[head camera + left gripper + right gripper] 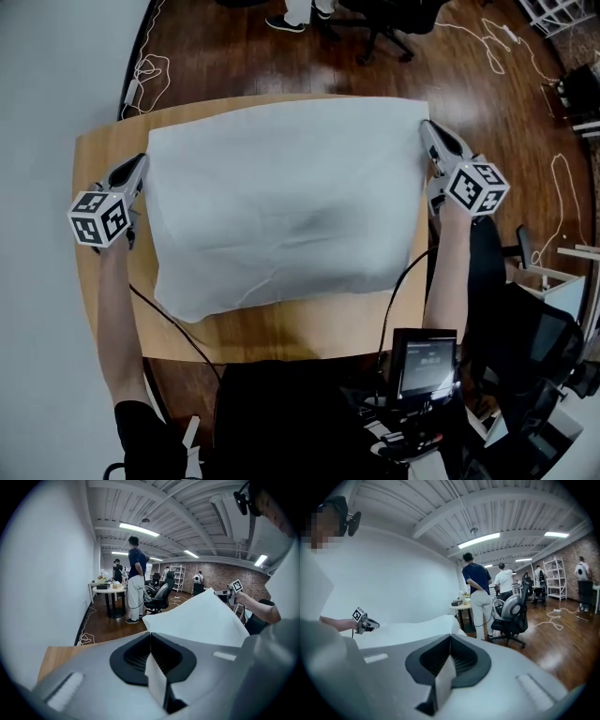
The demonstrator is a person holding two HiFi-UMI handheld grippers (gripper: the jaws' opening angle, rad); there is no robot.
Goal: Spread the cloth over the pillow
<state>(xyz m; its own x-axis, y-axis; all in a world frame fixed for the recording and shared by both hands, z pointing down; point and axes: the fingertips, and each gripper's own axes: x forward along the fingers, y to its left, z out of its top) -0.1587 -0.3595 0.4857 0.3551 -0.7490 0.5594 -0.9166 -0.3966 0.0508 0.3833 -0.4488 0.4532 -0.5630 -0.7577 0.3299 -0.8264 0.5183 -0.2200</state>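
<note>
The left hand-held gripper (141,165) at 9 o'clock and the right hand-held gripper (428,131) at 2 o'clock each pinch a corner of the cloth (281,206), stretched crosswise between them above the surface (101,150).

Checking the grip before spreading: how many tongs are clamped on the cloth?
2. The left tongs pinch the cloth near its far left corner; the right tongs pinch its far right corner. Neither is hidden.
</note>
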